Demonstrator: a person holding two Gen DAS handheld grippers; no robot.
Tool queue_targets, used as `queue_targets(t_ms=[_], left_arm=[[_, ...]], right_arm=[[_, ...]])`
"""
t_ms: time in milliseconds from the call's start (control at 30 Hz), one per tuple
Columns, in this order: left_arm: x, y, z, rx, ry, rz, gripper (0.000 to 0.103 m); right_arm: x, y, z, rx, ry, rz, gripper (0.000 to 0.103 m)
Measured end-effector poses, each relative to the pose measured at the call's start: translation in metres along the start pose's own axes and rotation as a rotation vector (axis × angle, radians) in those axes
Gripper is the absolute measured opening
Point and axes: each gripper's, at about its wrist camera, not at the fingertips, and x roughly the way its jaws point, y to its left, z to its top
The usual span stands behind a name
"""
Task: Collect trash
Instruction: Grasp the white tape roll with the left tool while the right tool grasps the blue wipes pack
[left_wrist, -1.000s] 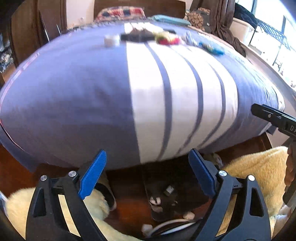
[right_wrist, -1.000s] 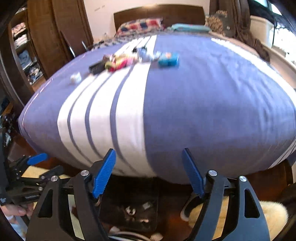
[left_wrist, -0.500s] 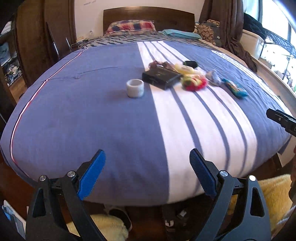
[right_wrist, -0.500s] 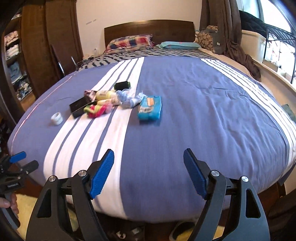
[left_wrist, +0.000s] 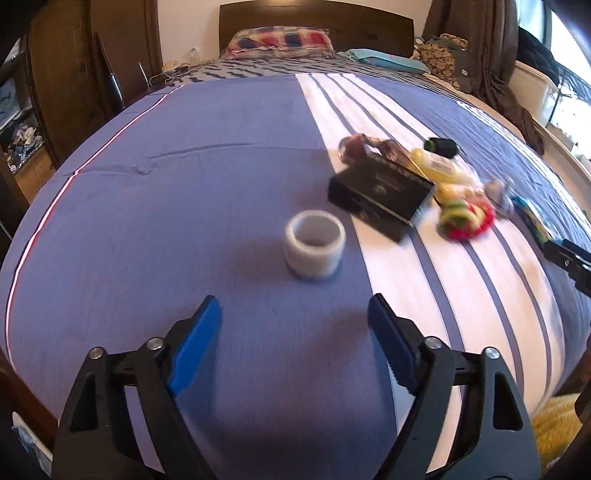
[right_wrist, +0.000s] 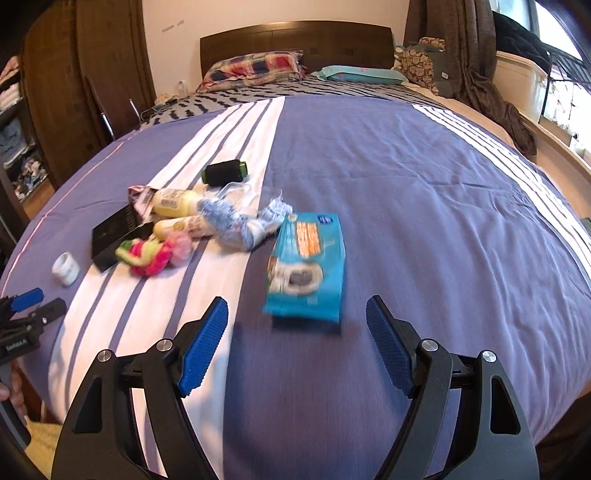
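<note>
a: what's the room like?
b: a bedroom. a bed (right_wrist: 406, 192) fills the view, covered with a blue quilt with white stripes, a dark wooden headboard (right_wrist: 295, 38) at its far end and a plaid pillow (right_wrist: 255, 68) and a teal pillow (right_wrist: 360, 74) just in front of that. brown curtains (right_wrist: 469, 48) hang to the right of the headboard, a dark wardrobe (right_wrist: 88, 70) stands to its left.
a: and the trash?
b: on the quilt, well short of the headboard: a white tape roll (left_wrist: 315, 243), a black box (left_wrist: 380, 194), two yellow bottles (right_wrist: 177, 212), a pink and green fluffy thing (right_wrist: 155, 253), a crumpled blue wrapper (right_wrist: 240, 221), a black spool (right_wrist: 223, 171) and a blue wipes pack (right_wrist: 308, 266).
a: the tools?
b: the left tool (left_wrist: 295, 332) is closing with nothing between its blue pads, the tape roll just beyond it. the right tool (right_wrist: 297, 332) is spread and empty, the wipes pack just ahead.
</note>
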Motion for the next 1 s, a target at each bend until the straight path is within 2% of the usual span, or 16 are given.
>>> queue_targets(t_ms=[167, 233, 300, 367, 433, 700, 1000], left_arm=[[0.015, 0.0, 0.019, 0.0, -0.007, -0.006, 0.071], [0.021, 0.0, 0.026, 0.002, -0.009, -0.004, 0.062], [0.025, 0.0, 0.032, 0.004, -0.011, -0.002, 0.054], [0.026, 0.0, 0.034, 0.004, -0.012, -0.006, 0.046], [0.026, -0.001, 0.034, 0.009, -0.011, -0.009, 0.032], [0.006, -0.009, 0.015, 0.022, -0.01, -0.024, 0.032], [-0.039, -0.034, -0.032, 0.044, -0.032, -0.09, 0.032]], right_arm=[[0.021, 0.002, 0.015, -0.015, 0.009, -0.023, 0.077], [0.025, 0.004, 0.018, -0.024, 0.008, -0.027, 0.071], [0.027, 0.006, 0.021, -0.037, 0.009, -0.033, 0.057], [0.029, 0.009, 0.022, -0.053, 0.009, -0.04, 0.05], [0.028, 0.009, 0.023, -0.059, 0.006, -0.036, 0.048], [0.002, 0.011, 0.007, -0.077, 0.003, -0.011, 0.043], [-0.046, 0.002, -0.03, -0.053, -0.009, -0.003, 0.043]])
